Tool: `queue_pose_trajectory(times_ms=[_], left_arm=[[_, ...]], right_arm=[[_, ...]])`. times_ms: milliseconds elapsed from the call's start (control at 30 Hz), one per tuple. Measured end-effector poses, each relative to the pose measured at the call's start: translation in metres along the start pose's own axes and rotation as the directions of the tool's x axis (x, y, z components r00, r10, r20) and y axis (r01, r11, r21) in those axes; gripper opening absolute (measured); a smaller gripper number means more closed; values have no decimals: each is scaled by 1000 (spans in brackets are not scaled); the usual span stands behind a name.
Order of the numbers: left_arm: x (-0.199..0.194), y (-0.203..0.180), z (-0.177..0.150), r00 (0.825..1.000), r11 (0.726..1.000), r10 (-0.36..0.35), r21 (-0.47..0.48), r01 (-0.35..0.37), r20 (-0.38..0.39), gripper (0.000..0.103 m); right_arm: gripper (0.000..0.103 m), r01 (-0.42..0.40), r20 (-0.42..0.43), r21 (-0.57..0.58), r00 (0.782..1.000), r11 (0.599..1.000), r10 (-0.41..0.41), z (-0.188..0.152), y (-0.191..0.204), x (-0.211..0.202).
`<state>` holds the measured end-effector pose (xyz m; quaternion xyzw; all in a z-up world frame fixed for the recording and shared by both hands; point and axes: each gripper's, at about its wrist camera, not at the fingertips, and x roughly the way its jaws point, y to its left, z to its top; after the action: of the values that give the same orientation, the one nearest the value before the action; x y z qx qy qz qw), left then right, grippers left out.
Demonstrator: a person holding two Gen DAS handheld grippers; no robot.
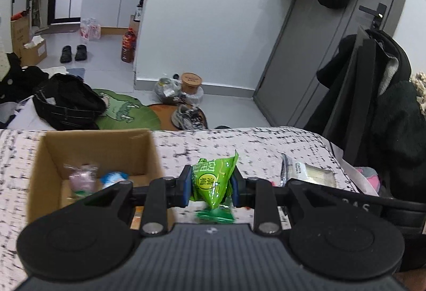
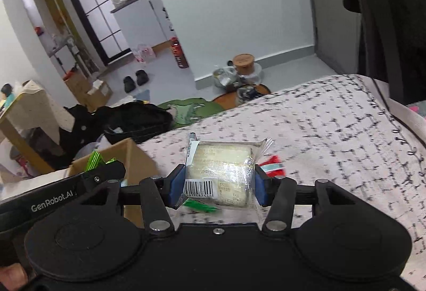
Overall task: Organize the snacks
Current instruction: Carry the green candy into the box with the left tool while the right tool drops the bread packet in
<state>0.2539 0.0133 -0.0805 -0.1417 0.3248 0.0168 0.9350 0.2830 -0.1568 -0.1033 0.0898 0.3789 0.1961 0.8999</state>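
Fingers [image 1: 186, 185] of left gripper [image 1: 211, 185] clamped on green pouch [image 1: 213, 179], held over bed [image 1: 239, 147] beside box [image 1: 98, 147]. Right gripper [image 2: 217, 184] clamped on cake pack [image 2: 221, 168]. Both light, soft, crinkly, prob. slick film; grip mid-body, gently, cake crushable. Pouch glossy green w/ yellow disc; pack clear, pale cake, barcode.

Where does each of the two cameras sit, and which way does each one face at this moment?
Left wrist: on the left gripper, looking forward and down over its fingers, shut on a green snack packet, toward the cardboard box on the patterned bedspread.
Right wrist: on the right gripper, looking forward and down, shut on a clear-wrapped cake; the left gripper shows at left.
Shared: box, bedspread, both snacks, and the black slippers on the floor beyond.
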Motion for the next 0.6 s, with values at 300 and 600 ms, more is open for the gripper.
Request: queue_pose_trajectory(times_ms=[300,600], left_arm=[[-22,47,3,998,998,65,-21,-65,2,27],[-38,82,6,993,992,116,-42,-116,5,27]], right_arm=[[51,-63,-10,-25,998,998,63,-3,31,6],[51,-128,-33,-59,992,990,126,-10,67,12]])
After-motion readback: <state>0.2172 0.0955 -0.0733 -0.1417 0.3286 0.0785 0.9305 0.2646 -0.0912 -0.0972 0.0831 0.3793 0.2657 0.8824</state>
